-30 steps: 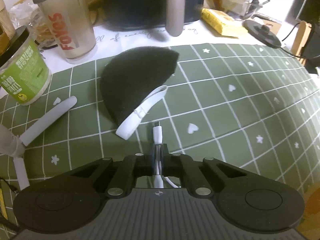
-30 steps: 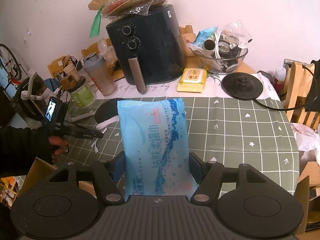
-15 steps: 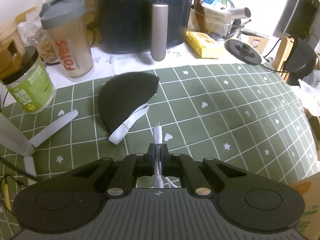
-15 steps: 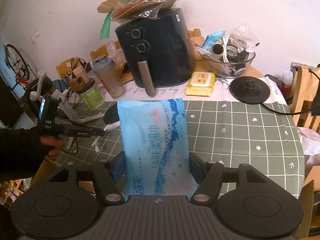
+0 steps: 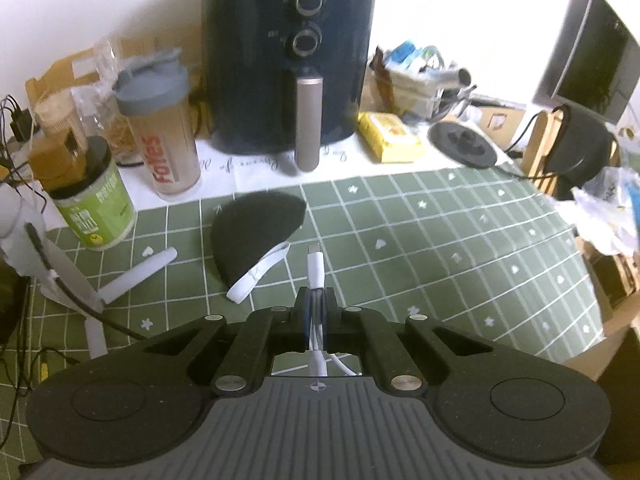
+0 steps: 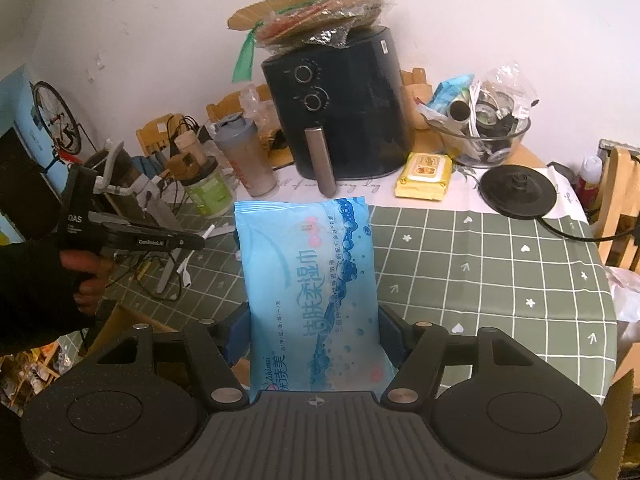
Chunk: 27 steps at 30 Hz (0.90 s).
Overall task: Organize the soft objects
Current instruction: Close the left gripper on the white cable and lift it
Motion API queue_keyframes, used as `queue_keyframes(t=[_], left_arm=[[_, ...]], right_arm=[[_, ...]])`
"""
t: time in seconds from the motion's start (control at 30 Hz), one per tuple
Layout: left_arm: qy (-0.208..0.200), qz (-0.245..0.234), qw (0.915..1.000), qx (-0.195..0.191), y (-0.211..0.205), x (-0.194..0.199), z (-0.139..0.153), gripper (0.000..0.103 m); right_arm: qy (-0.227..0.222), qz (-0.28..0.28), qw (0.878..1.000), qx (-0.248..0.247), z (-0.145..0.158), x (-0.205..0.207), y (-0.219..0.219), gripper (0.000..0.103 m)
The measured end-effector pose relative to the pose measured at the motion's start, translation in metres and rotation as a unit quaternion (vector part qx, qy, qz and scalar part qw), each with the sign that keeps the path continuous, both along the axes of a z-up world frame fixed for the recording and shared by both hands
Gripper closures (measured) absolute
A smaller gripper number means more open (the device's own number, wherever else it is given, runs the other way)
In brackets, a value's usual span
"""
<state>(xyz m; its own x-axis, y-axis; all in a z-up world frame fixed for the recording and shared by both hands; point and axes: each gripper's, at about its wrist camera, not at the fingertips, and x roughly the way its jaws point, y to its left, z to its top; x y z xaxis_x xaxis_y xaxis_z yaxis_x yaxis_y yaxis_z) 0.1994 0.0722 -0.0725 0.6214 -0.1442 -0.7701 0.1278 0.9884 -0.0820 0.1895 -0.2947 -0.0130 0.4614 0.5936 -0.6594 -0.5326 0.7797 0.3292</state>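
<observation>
Green grid tablecloth (image 5: 440,248): black pad (image 5: 256,228), shaker bottle (image 5: 160,128), air fryer (image 5: 292,64), yellow pack (image 5: 388,136).

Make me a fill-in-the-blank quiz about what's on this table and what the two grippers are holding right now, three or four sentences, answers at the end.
1. The left gripper is shut on a white ____.
2. The right gripper holds a blue pack of ____.
3. The black eye mask lies on the green checked tablecloth in front of the dark ____.
4. The shaker bottle beside the air fryer has a ____ lid.

Missing words: cable; wet wipes; air fryer; grey
</observation>
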Motion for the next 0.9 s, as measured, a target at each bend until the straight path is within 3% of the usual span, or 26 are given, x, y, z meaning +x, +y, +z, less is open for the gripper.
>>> queue_keyframes(t=[0.43, 0.9], left_arm=[[-0.048, -0.018, 0.9986, -0.016, -0.02, -0.052, 0.056, 0.098], [-0.049, -0.008, 0.9983, -0.03, -0.038, -0.109, 0.071, 0.098]], right_arm=[[-0.016, 0.056, 0.998, 0.008, 0.014, -0.033, 0.01, 0.035], [-0.034, 0.173, 0.984, -0.018, 0.018, -0.071, 0.031, 0.035]])
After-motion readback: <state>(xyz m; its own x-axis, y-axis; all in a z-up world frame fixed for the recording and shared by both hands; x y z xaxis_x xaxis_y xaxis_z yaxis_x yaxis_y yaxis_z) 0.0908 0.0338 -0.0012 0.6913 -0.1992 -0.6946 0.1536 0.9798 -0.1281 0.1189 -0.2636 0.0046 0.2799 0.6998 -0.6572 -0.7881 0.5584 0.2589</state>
